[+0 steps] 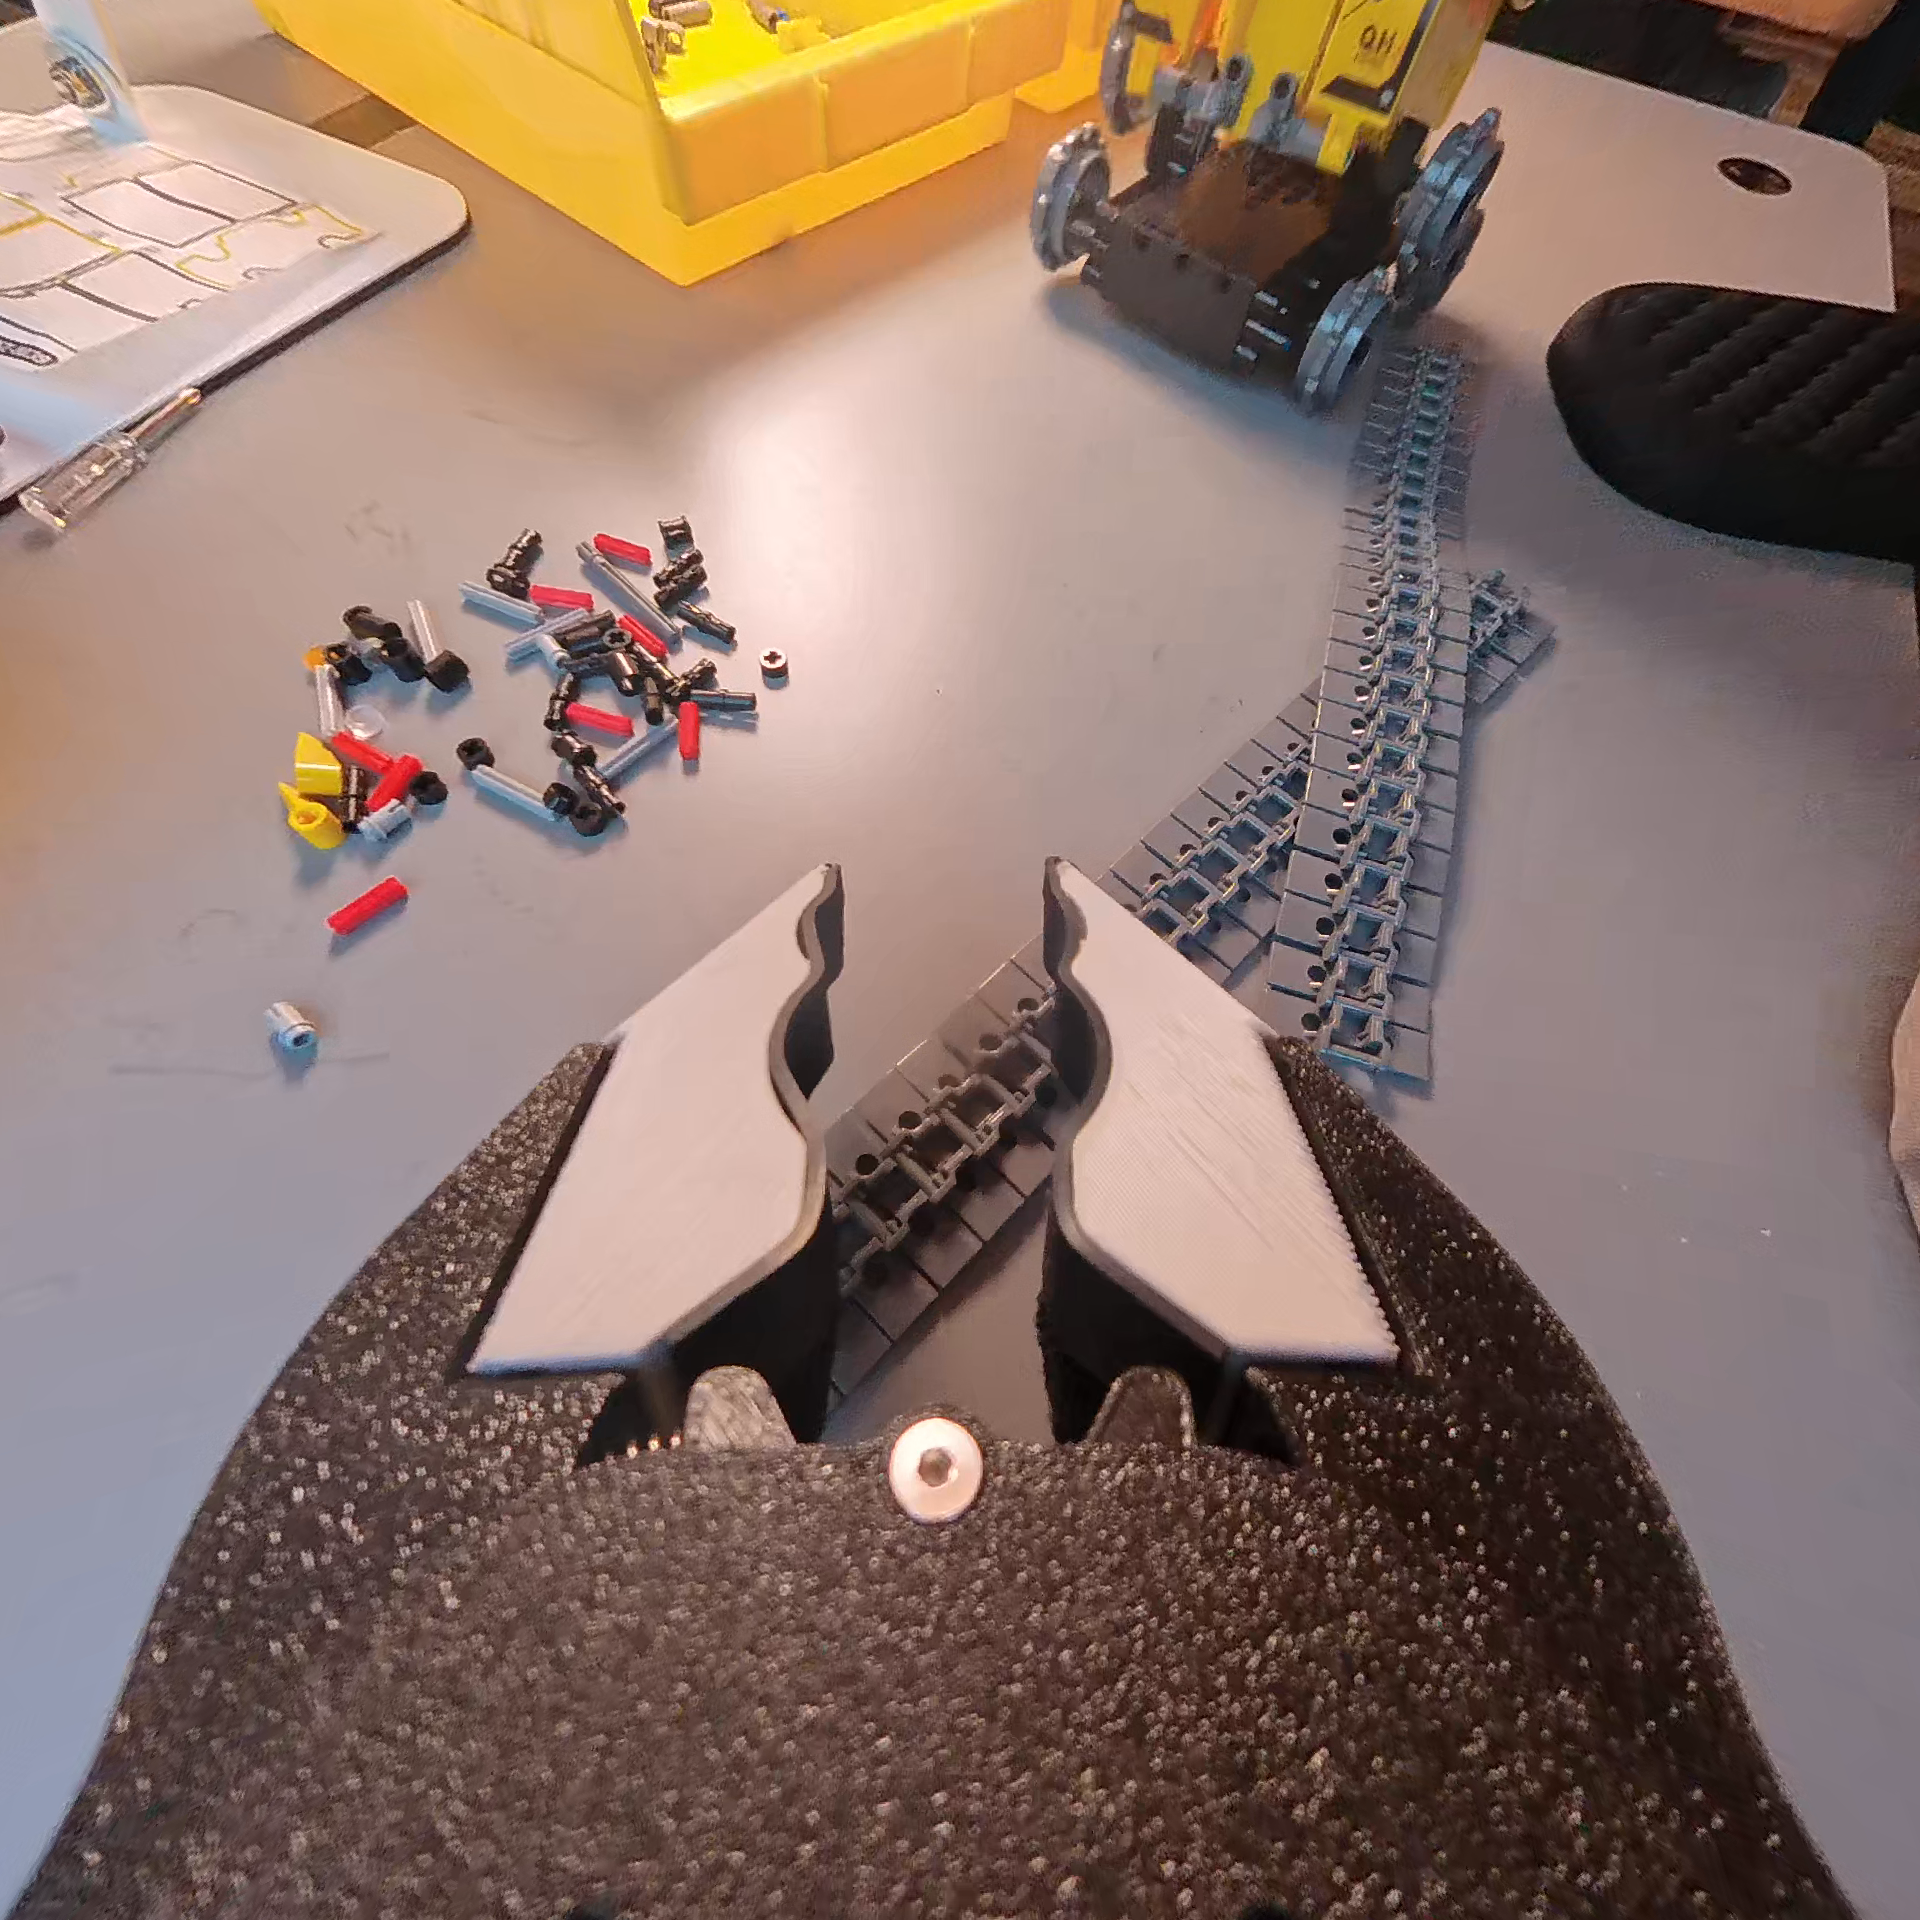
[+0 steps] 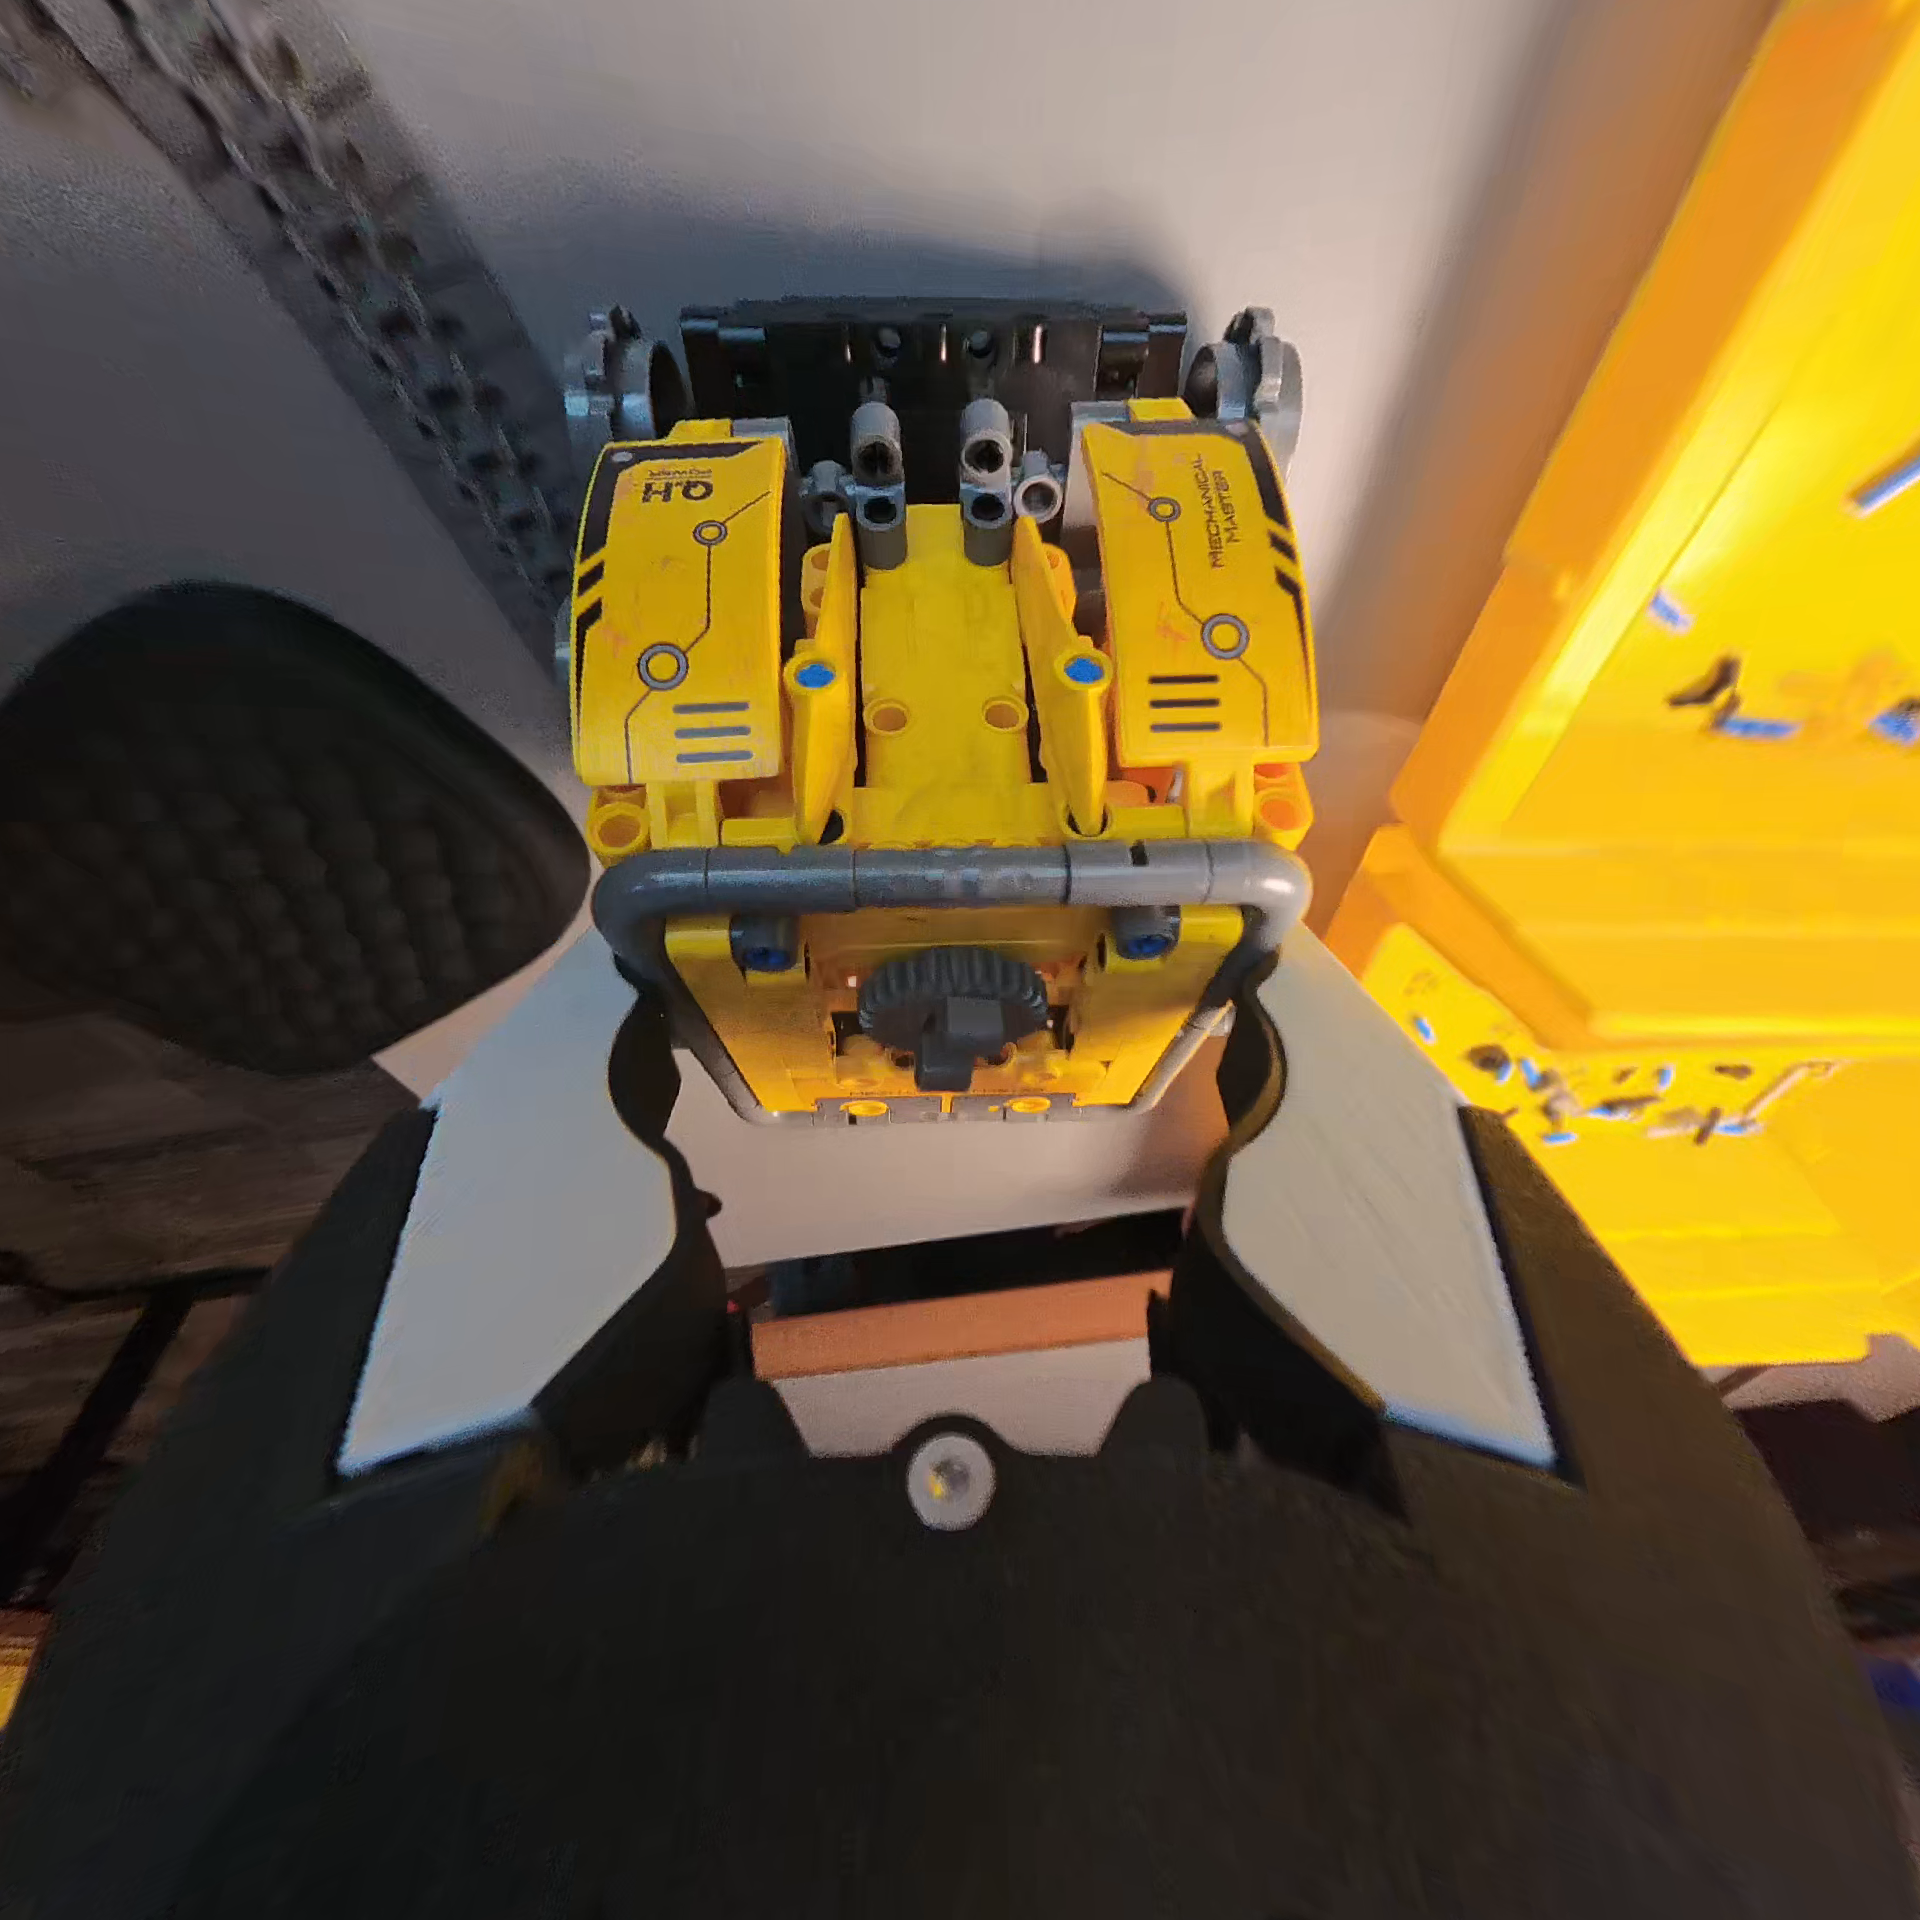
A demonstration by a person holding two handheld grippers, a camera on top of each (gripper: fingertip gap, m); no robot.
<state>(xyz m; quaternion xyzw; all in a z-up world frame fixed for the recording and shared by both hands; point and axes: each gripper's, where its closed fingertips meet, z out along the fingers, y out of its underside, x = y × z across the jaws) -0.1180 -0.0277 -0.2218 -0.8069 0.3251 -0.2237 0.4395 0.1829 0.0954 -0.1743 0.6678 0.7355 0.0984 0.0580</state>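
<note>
**Both grippers parted: left over a track strip, right at the rear of the yellow vehicle**

The left gripper (image 1: 943, 883) is being held with its fingers apart, nothing clamped. A grey track strip (image 1: 940, 1132) is being seen lying on the table (image 1: 935, 582) beneath the gap; whether the fingers are touching it cannot be told. A second, longer track strip (image 1: 1382, 748) is lying just beside it, running up toward the yellow model vehicle (image 1: 1278, 177). To the left, a scatter of small black, red, grey and yellow pieces (image 1: 540, 686) is lying loose on the table, well apart from the gripper. Farther off, a yellow parts box (image 1: 727, 114), a printed sheet (image 1: 156, 249) and a black cushioned pad (image 1: 1745, 405) are being noted.

The right gripper (image 2: 940, 1013) is being held spread, its fingertips placed either side of the rear end of the yellow model vehicle (image 2: 940, 675), close by the grey bar (image 2: 951, 873). Contact cannot be confirmed. The vehicle is standing on the table (image 2: 831, 156), between the black pad (image 2: 249, 821) and the yellow box (image 2: 1662, 727); a blurred track strip (image 2: 343, 239) is lying at upper left
</note>
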